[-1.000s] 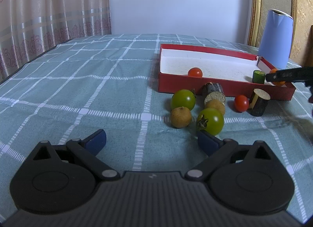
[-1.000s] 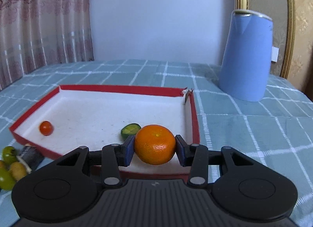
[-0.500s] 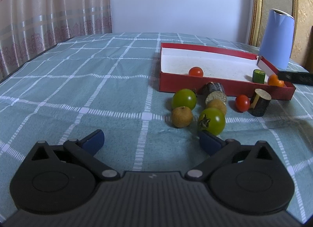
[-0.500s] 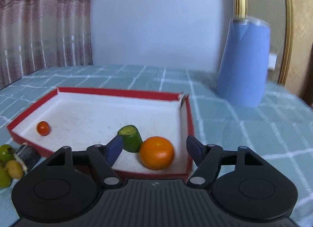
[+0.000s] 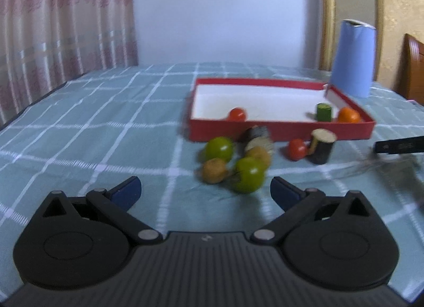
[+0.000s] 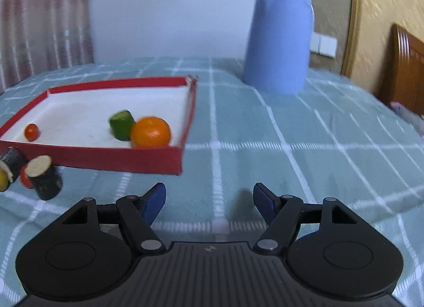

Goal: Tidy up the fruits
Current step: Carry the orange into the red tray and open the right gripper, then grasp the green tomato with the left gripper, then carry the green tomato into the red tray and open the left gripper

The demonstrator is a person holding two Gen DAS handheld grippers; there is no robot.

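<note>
The red tray [image 6: 92,157] holds three things: one orange [image 6: 150,132] in its near right corner, one green cylinder piece [image 6: 121,124] touching the orange's left side and standing a little tilted, and one small red tomato [image 6: 31,132] toward the left wall. In front of the tray lie two green fruits [image 5: 220,148], two brown ones [image 5: 214,170], one red tomato [image 5: 296,148] and two dark stubs; the right stub [image 5: 322,146] stands upright, cut face up, while the other [image 5: 255,137] lies on its side. Behind the tray's right corner stands one blue jug [image 6: 281,39]. The right gripper [image 6: 209,203] is spread and empty over cloth, its jaws having just opened. The left gripper [image 5: 205,191] is spread wide, empty.
</note>
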